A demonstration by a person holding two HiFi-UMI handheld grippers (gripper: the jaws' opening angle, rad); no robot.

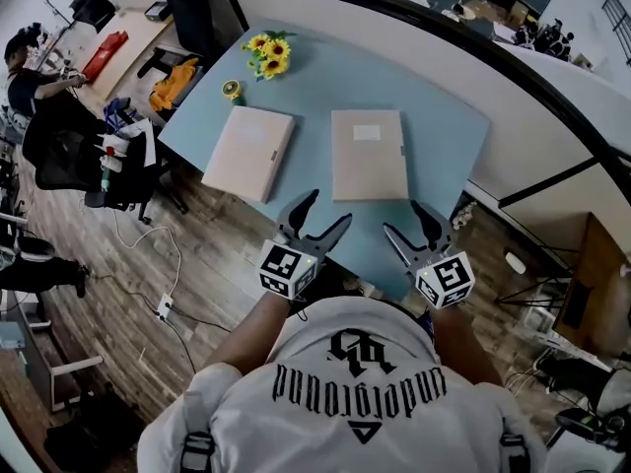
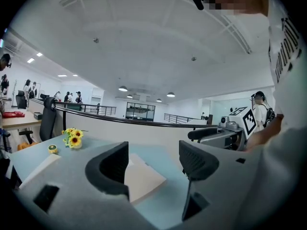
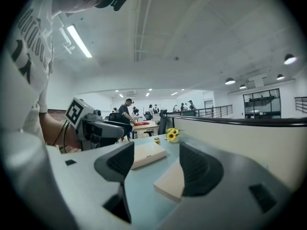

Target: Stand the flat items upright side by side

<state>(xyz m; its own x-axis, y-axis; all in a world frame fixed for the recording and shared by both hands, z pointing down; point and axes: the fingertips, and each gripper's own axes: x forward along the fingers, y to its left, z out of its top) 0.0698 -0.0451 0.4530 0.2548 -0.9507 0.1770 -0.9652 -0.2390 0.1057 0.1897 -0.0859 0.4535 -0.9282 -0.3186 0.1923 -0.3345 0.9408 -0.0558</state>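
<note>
Two flat tan boxes lie on the light blue table (image 1: 444,116): the left box (image 1: 248,152) turned slightly, the right box (image 1: 369,154) squarer to me with a white label. My left gripper (image 1: 315,219) hovers open over the near table edge, short of both boxes. My right gripper (image 1: 418,224) stands open beside it, also empty. In the left gripper view the right box (image 2: 144,178) shows between the open jaws and the left box (image 2: 41,169) lies far left. In the right gripper view the right box (image 3: 170,182) lies just ahead, with the left box (image 3: 147,154) beyond.
A small pot of yellow sunflowers (image 1: 268,55) and a yellow tape roll (image 1: 232,90) sit at the table's far left corner. A curved partition wall (image 1: 414,37) bounds the table's far side. Wooden floor, chairs and a person at a desk (image 1: 30,77) lie to the left.
</note>
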